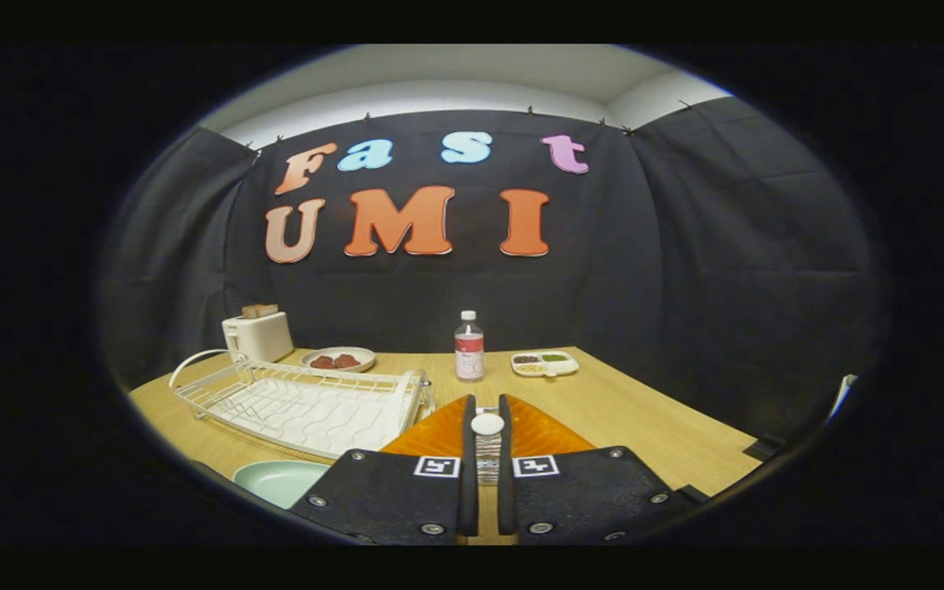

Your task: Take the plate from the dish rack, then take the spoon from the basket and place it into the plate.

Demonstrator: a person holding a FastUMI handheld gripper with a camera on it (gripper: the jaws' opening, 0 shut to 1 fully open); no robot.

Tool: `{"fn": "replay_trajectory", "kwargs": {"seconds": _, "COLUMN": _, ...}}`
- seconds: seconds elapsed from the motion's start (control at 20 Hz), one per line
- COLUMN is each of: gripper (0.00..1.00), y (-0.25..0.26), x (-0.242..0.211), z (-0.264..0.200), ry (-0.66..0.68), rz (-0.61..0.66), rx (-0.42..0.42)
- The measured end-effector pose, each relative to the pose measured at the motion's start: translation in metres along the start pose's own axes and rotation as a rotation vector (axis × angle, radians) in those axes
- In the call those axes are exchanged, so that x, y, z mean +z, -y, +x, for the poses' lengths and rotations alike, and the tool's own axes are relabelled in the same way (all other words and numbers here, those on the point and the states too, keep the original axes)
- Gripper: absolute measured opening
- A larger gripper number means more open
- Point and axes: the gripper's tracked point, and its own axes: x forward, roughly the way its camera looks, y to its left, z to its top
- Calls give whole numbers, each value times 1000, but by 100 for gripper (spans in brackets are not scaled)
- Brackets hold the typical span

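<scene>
I see one wooden table (603,410), one empty white wire dish rack (308,406) left of my fingers, and one round pale-green plate (279,480) on the table beside the gripper. My gripper (487,410) is nearly closed, both fingers pinching one spoon (487,442), its white rounded end up between them. One plastic bottle (469,346) stands beyond.
</scene>
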Motion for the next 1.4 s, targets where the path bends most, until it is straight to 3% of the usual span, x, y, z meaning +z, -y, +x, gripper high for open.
{"fn": "replay_trajectory", "kwargs": {"seconds": 0.45, "gripper": 9, "y": -10, "x": 39, "z": -46, "ry": 81, "rz": -48, "rx": -21}}
{"fn": "replay_trajectory", "kwargs": {"seconds": 0.7, "gripper": 9, "y": -35, "x": 54, "z": -84, "ry": 121, "rz": -36, "rx": 36}}
{"fn": "replay_trajectory", "kwargs": {"seconds": 1.4, "gripper": 9, "y": -122, "x": -17, "z": -119, "ry": 40, "rz": -14, "rx": 253}}
